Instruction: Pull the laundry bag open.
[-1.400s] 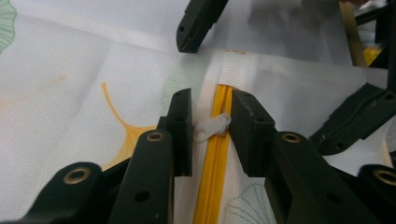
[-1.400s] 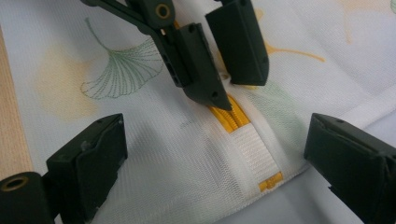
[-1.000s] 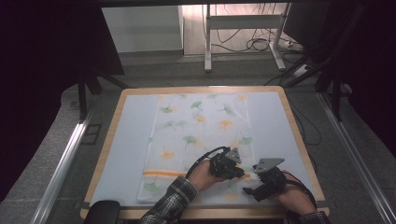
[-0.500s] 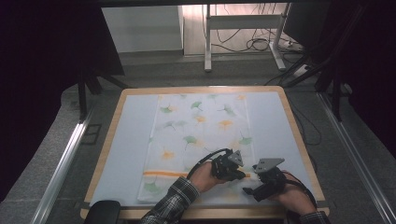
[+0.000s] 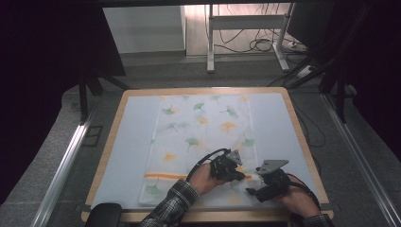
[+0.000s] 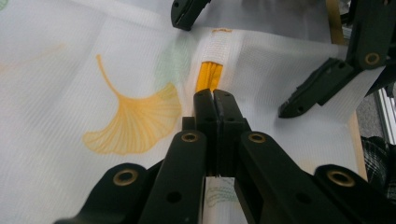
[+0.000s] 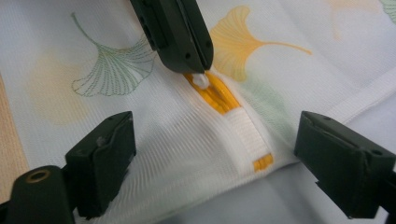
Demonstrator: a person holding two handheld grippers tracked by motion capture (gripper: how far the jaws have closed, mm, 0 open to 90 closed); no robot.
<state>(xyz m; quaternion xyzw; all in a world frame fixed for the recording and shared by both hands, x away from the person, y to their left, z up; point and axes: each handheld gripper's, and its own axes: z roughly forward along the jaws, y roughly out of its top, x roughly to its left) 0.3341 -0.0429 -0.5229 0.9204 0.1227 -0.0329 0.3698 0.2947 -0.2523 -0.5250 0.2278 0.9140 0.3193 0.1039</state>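
A white mesh bag (image 5: 203,137) printed with ginkgo leaves lies flat on the table. An orange zipper (image 7: 219,98) runs along its near end. My left gripper (image 5: 240,174) is shut on the small white zipper pull (image 7: 201,80), close to the zipper's right end. In the left gripper view its jaws (image 6: 213,95) press together over the orange zipper (image 6: 208,77). My right gripper (image 7: 217,147) is open and its jaws have just been closing. They straddle the white fabric tab (image 7: 247,135) at the zipper's end without touching it. In the high view it (image 5: 253,182) sits just right of the left one.
The bag rests on a pale blue mat (image 5: 132,142) inside a wooden table rim (image 5: 302,137). A person's forearms in plaid sleeves (image 5: 175,201) come in from the near edge. A metal frame (image 5: 246,28) and cables stand beyond the table.
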